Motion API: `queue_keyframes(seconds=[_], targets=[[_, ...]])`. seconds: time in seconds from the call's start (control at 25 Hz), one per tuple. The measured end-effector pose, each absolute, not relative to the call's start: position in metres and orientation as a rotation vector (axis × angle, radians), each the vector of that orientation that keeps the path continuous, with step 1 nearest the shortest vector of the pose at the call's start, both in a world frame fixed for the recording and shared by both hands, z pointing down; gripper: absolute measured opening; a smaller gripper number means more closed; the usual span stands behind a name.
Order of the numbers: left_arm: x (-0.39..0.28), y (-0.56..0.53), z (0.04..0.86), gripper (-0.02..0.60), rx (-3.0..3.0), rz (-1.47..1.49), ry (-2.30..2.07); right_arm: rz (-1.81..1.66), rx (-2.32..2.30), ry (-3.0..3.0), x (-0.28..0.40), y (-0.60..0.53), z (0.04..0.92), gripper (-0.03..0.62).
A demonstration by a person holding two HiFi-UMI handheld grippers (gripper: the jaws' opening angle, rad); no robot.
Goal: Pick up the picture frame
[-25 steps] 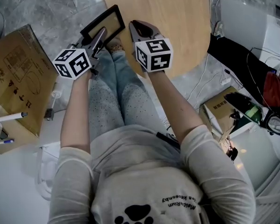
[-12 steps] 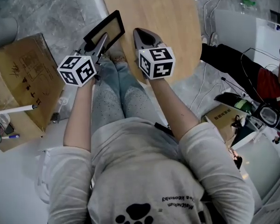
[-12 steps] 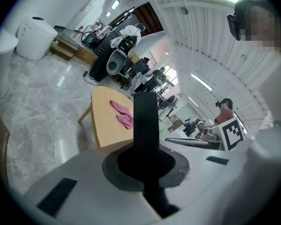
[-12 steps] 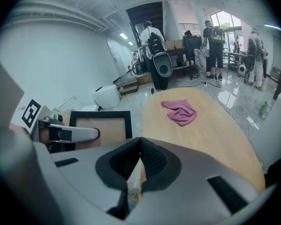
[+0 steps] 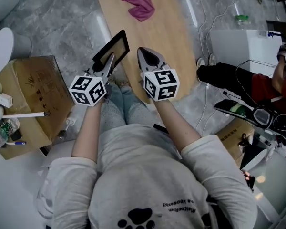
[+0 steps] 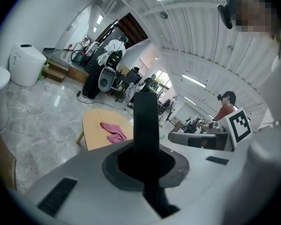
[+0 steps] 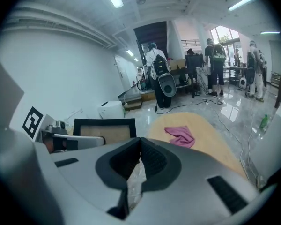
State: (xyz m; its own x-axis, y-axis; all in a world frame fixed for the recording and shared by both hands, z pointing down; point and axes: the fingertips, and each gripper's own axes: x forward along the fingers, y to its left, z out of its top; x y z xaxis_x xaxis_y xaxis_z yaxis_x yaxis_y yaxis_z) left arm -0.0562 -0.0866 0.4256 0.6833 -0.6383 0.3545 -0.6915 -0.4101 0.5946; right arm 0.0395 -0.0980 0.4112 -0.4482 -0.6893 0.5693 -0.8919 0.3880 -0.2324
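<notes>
The left gripper (image 5: 109, 61) clasped the picture frame's (image 5: 113, 46) edge between its fingers; the right gripper (image 5: 143, 50) beside it was clenched empty.

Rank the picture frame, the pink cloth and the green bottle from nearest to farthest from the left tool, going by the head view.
1. The picture frame, clamped in the left tool itself.
2. The pink cloth, ahead on the wooden table.
3. The green bottle, far off to the right.

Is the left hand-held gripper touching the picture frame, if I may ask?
Touching: the left gripper view shows the left hand-held gripper clamped on the edge of the picture frame.
</notes>
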Motion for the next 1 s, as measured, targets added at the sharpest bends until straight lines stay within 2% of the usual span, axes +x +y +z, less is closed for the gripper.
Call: queue_keyframes(seconds=[0.56,1.0], targets=[[-0.07,-0.075,0.309,0.018,2.256,0.057,-1.301,0.564,1.371,-2.49,0.04,-0.092,0.297,0.009],[-0.069,-0.048,0.247,0.018,2.328,0.041,-1.521,0.347,1.278,-2.647,0.036,-0.071,0.239,0.009]])
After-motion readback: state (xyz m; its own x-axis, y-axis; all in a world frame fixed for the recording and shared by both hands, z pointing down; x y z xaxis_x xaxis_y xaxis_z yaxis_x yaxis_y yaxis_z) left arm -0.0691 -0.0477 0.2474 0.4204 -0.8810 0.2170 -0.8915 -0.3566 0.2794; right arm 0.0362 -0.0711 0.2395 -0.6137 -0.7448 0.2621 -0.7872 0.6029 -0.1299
